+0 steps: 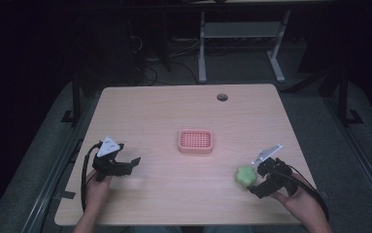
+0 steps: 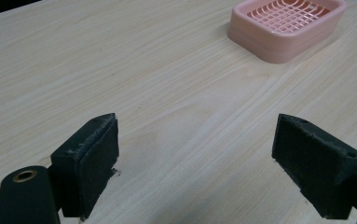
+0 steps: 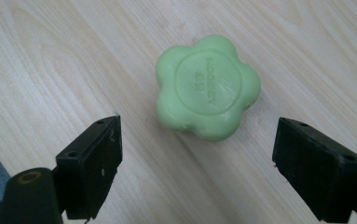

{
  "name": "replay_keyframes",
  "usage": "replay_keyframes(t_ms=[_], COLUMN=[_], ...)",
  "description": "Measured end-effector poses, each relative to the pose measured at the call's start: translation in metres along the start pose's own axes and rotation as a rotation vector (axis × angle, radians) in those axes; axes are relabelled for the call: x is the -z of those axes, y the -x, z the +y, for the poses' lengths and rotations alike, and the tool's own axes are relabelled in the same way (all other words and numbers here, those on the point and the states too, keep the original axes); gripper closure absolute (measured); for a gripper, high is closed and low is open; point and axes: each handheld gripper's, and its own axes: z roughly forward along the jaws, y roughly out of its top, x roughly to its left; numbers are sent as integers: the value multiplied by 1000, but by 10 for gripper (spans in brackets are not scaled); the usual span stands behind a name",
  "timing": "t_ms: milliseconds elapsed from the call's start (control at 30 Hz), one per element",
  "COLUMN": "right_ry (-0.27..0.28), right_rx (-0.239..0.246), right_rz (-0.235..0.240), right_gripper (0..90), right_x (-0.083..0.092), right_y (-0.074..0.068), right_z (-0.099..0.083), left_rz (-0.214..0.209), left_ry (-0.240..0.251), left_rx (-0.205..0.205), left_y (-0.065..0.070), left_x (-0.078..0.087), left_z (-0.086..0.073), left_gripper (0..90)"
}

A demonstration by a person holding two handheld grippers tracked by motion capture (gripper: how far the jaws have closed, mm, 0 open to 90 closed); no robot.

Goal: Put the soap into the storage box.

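Pale matt wood-grain table [image 1: 174, 204]; smooth, slightly glossy pink plastic grid tray [image 2: 288, 25]; waxy, matt green soap [image 3: 208, 87], embossed; matt black jaws, faced with rough-edged pads.

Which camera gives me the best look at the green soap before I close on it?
The right gripper view: the flower-shaped green soap lies close up on the table, its embossed round stamp visible, just beyond the open jaws of the right gripper. The high view shows the soap as a small green blob by that gripper.
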Motion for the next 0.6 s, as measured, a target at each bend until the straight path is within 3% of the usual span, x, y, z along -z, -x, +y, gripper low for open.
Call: replay_keyframes(t_ms=[600], right_ry=[-102], right_rx=[24], right_rz=[-12], right_gripper=[153], right_x=[-22], right_y=[4], right_z=[30], left_rz=[-1], left_ry=[1], left_rx=[-2], left_y=[0], left_x=[0], left_z=[0], left_gripper=[144])
